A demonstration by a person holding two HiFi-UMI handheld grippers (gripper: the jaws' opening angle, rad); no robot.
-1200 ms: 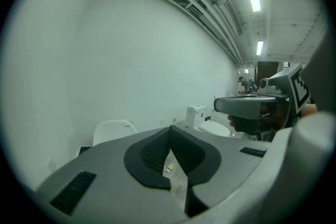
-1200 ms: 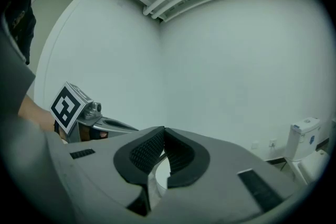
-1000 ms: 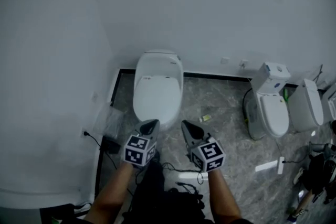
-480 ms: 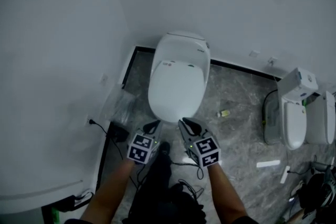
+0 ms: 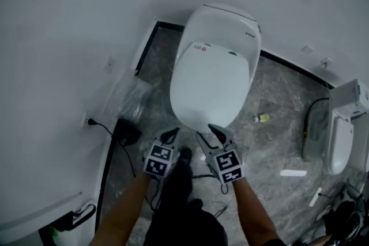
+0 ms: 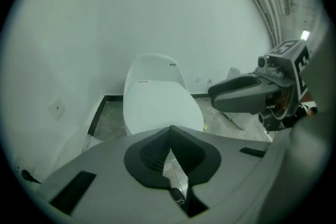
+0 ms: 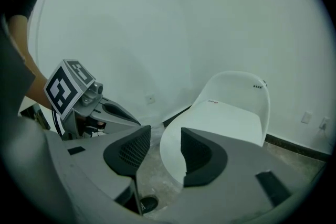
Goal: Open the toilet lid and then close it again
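A white toilet (image 5: 214, 80) stands against the wall with its lid (image 5: 210, 89) down flat. Both grippers hover just in front of the bowl's front edge, apart from it. My left gripper (image 5: 170, 135) is at the front left with its pads (image 6: 152, 152) meeting at the tips and nothing in them. At the front right, my right gripper (image 5: 209, 131) has just been opening its jaws, and nothing is between them. In the right gripper view the lid's front (image 7: 220, 126) shows beyond the parted pads (image 7: 134, 149). The left gripper view shows the lid (image 6: 157, 107) straight ahead.
A clear plastic bag (image 5: 128, 98) and a black power adapter (image 5: 128, 134) lie on the floor left of the toilet, below a wall socket (image 5: 86, 121). A second toilet (image 5: 341, 135) stands at the right. A small yellow item (image 5: 262, 118) and a white strip (image 5: 294, 173) lie on the marbled floor.
Both grippers have sunk and moved in towards the toilet's front, which now fills more of the head view. The right gripper's jaws have parted; the left stays shut.
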